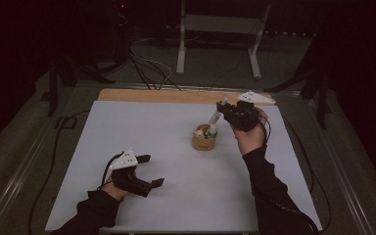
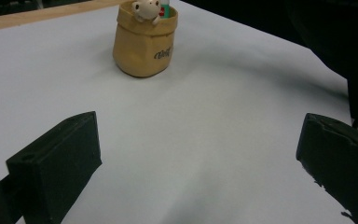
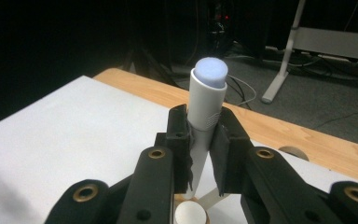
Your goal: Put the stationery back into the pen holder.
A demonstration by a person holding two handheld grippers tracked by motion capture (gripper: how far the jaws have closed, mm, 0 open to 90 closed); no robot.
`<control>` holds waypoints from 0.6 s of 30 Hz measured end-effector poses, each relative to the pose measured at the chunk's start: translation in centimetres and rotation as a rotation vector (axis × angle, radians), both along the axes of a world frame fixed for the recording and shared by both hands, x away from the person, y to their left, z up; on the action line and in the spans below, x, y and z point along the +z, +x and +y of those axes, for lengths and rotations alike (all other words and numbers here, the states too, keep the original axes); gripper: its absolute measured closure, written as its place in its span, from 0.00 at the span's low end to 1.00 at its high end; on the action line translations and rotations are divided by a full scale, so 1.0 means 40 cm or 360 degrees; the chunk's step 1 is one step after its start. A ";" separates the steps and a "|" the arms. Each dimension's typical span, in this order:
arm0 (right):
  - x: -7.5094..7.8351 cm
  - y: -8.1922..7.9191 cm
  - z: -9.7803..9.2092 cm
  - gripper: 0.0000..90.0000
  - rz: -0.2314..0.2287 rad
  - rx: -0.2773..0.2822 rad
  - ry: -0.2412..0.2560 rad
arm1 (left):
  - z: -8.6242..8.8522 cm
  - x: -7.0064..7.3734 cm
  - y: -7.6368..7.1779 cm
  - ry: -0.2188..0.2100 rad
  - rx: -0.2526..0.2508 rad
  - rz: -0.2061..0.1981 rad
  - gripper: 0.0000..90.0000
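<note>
- Fingers (image 2: 56, 168) of the left gripper (image 1: 147, 171) are spread wide with nothing between them, hovering low over the white-covered bench (image 1: 142, 127) at its near left.
- Ahead of them, in the left gripper view, a small tan fabric pouch with dark lettering (image 2: 142, 44) stands upright on the bench, a cream-coloured toy figure (image 2: 145, 9) poking out of its top.
- In the high view the pouch (image 1: 203, 141) sits right of centre, well apart from the left gripper.
- Right gripper (image 1: 223, 106), raised just above and right of the pouch, is clamped around a slim white cylindrical tube with a rounded pale cap (image 3: 206, 100), which stands tilted over the pouch.
</note>
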State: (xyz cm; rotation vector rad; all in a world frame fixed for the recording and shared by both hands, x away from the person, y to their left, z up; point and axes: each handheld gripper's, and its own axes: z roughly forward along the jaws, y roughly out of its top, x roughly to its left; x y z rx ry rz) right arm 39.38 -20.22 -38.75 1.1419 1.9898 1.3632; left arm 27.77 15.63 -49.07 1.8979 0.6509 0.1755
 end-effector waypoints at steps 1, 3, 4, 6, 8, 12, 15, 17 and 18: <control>-0.005 0.002 0.001 0.87 0.0002 -0.0001 -0.0005 | 0.000 0.000 0.000 0.0001 -0.0001 -0.0001 0.00; -0.014 0.007 0.004 0.87 0.0014 -0.0001 -0.0013 | 0.000 0.000 0.000 -0.0001 0.0000 0.0002 0.00; -0.018 0.009 0.006 0.87 0.0023 0.0000 -0.0014 | 0.000 -0.001 0.000 -0.0001 -0.0001 0.0004 0.00; -0.026 0.014 0.010 0.87 0.0034 0.0004 -0.0017 | -0.001 -0.001 0.000 0.0004 -0.0001 0.0005 0.00; -0.029 0.015 0.013 0.87 0.0043 0.0008 -0.0014 | -0.001 -0.001 0.000 0.0000 -0.0002 0.0004 0.00; -0.038 0.019 0.026 0.87 0.0061 0.0022 -0.0017 | 0.000 0.001 0.000 0.0002 -0.0004 0.0001 0.00; -0.043 0.021 0.035 0.87 0.0078 0.0033 -0.0026 | 0.001 0.001 0.000 0.0002 -0.0002 0.0000 0.00; -0.046 0.023 0.037 0.87 0.0102 0.0025 -0.0020 | 0.001 0.001 0.000 0.0001 -0.0002 0.0000 0.00; -0.048 0.025 0.038 0.87 0.0122 0.0025 -0.0011 | 0.001 0.002 0.000 -0.0001 -0.0001 0.0001 0.00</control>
